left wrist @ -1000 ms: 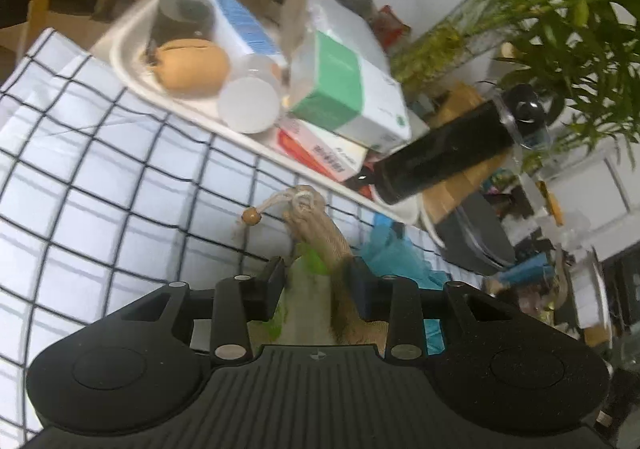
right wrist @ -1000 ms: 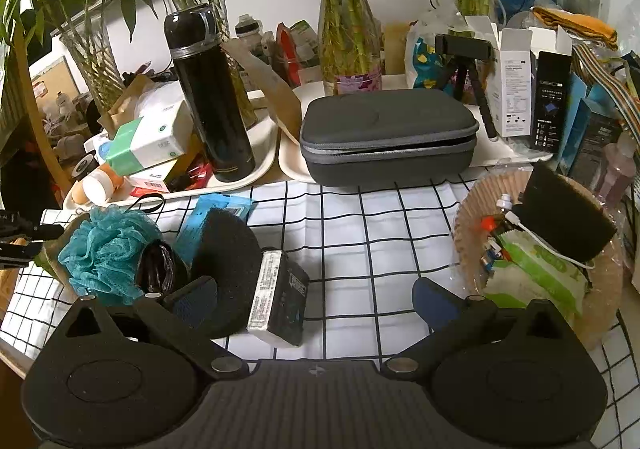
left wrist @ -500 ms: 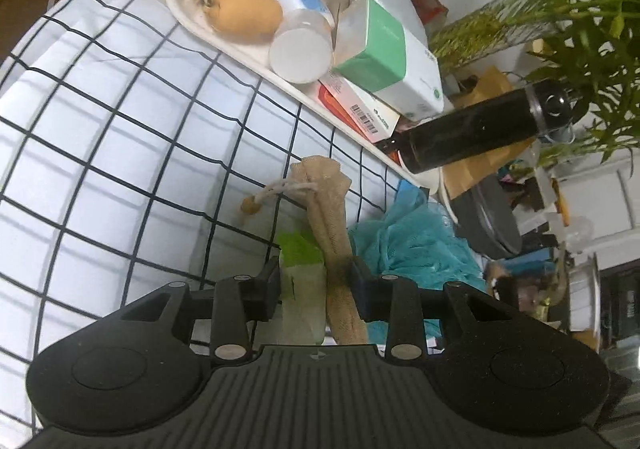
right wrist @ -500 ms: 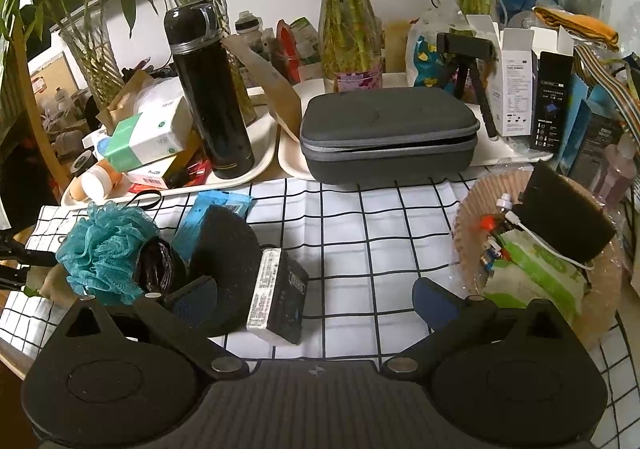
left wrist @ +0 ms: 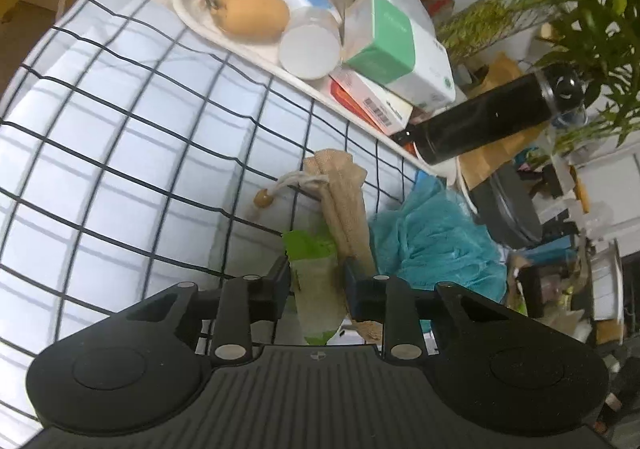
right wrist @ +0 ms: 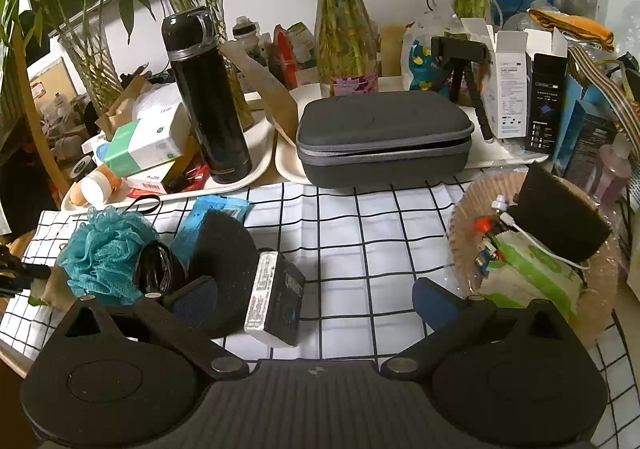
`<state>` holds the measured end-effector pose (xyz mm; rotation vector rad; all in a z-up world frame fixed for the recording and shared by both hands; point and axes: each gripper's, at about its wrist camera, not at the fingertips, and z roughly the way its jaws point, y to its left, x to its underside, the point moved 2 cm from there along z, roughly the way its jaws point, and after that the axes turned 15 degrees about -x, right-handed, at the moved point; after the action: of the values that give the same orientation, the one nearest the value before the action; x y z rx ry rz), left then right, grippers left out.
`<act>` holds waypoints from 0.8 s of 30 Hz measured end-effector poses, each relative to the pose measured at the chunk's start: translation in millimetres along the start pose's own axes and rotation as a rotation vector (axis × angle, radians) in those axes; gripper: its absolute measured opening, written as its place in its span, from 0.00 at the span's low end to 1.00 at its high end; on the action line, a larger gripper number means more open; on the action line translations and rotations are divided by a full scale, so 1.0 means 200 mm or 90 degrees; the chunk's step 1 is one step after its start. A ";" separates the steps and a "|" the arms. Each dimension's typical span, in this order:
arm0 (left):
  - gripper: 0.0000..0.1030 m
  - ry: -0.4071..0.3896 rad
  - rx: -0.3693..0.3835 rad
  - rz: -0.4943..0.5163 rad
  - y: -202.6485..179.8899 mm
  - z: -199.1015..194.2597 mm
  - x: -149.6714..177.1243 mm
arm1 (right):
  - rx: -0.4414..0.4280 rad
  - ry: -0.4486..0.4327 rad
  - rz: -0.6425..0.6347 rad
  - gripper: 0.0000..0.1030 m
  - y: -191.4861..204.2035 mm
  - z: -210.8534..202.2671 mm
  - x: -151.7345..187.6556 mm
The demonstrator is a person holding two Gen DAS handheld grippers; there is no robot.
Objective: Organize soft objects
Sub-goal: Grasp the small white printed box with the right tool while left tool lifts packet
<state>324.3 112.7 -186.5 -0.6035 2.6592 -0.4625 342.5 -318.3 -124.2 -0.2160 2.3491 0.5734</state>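
My left gripper (left wrist: 316, 273) is shut on a green-and-white packet (left wrist: 314, 269) and a beige drawstring pouch (left wrist: 344, 197) with a wooden bead, held over the checked cloth (left wrist: 120, 137). A teal bath pouf (left wrist: 436, 241) lies just right of it, and also shows in the right wrist view (right wrist: 106, 249). The left gripper shows at that view's left edge (right wrist: 16, 277). My right gripper (right wrist: 316, 293) is open and empty above the cloth, between a black round sponge (right wrist: 224, 265) and a woven basket (right wrist: 600, 289) holding a black sponge (right wrist: 560, 217) and a wipes pack (right wrist: 528, 273).
A white tray (left wrist: 192, 9) carries boxes, a bottle and a black flask (right wrist: 206, 97). A grey zip case (right wrist: 384, 137) sits on a second tray. A small black box (right wrist: 276, 297) and blue packet (right wrist: 204, 217) lie on the cloth. Plant vases stand behind.
My left gripper has drawn back with the packet and pouch, so the pouf and more cloth show. The right gripper has not moved.
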 end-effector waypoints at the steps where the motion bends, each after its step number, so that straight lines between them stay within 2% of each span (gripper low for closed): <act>1: 0.23 0.001 0.003 0.007 -0.01 0.01 0.00 | 0.000 0.001 -0.002 1.00 0.00 0.01 0.00; 3: 0.19 0.000 0.011 0.022 -0.04 0.01 0.01 | 0.003 0.007 -0.009 1.00 0.01 0.04 -0.01; 7: 0.17 -0.037 0.018 0.058 -0.08 -0.07 0.03 | 0.007 0.034 -0.020 1.00 0.02 0.13 -0.02; 12: 0.16 -0.120 -0.026 0.098 -0.13 -0.20 0.06 | -0.011 0.092 -0.045 0.99 0.05 0.28 0.00; 14: 0.16 -0.139 -0.029 0.106 -0.14 -0.23 0.07 | -0.015 0.121 -0.055 0.83 0.06 0.34 0.02; 16: 0.16 -0.157 -0.029 0.113 -0.15 -0.26 0.09 | -0.012 0.149 -0.061 0.73 0.08 0.40 0.04; 19: 0.16 -0.191 -0.027 0.134 -0.17 -0.31 0.12 | -0.012 0.165 -0.074 0.64 0.10 0.44 0.07; 21: 0.16 -0.209 -0.032 0.146 -0.18 -0.34 0.14 | -0.013 0.168 -0.071 0.50 0.09 0.45 0.08; 22: 0.16 -0.216 -0.034 0.149 -0.19 -0.35 0.15 | -0.010 0.173 -0.062 0.31 0.09 0.46 0.08; 23: 0.16 -0.223 -0.036 0.150 -0.19 -0.37 0.16 | -0.008 0.176 -0.052 0.26 0.08 0.46 0.08; 24: 0.16 -0.228 -0.036 0.151 -0.18 -0.37 0.17 | -0.004 0.175 -0.047 0.26 0.08 0.45 0.08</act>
<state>277.2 82.7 -116.2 -0.3417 2.3659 -0.1905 379.8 -262.3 -188.6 -0.4039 2.5910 0.5435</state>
